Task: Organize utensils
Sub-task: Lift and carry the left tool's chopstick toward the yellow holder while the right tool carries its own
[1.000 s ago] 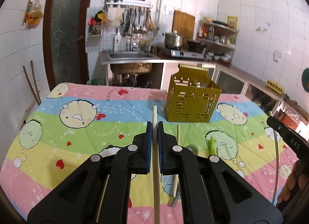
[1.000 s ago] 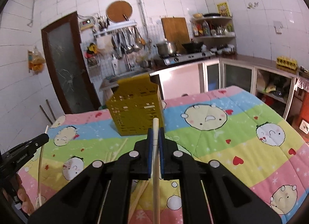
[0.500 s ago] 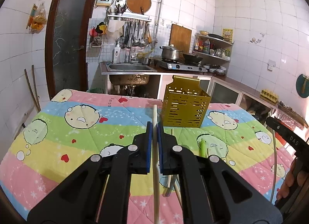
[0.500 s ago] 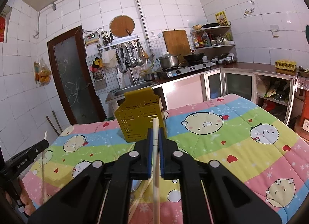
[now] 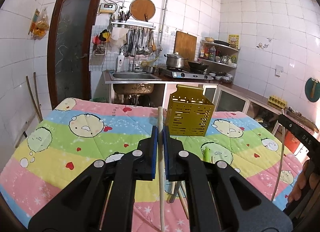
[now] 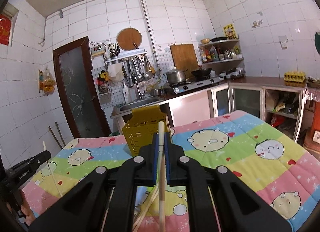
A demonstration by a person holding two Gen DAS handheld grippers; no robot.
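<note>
My left gripper (image 5: pixel 160 132) is shut on a pale wooden chopstick (image 5: pixel 161 168) that runs up between its blue pads and ends just left of the yellow perforated utensil holder (image 5: pixel 189 119). My right gripper (image 6: pixel 161 139) is shut on a second chopstick (image 6: pixel 161 182), whose tip overlaps the same yellow holder (image 6: pixel 140 142) straight ahead. Each gripper shows at the edge of the other's view: the right one (image 5: pixel 288 126) with its chopstick hanging down, the left one (image 6: pixel 43 156) likewise. More chopsticks and a green-handled utensil (image 5: pixel 207 153) lie on the quilt below.
The colourful cartoon quilt (image 5: pixel 84 146) covers the table. Beyond its far edge stand a steel sink (image 5: pixel 132 77), a stove with a pot (image 5: pixel 176 62) and shelves. A brown door (image 5: pixel 70 46) is at the left. A person's hand (image 5: pixel 300 184) holds the right gripper.
Both grippers have lifted and tilted up a little with their chopsticks held; the yellow holder now sits lower and smaller in both views, and more of the walls shows.
</note>
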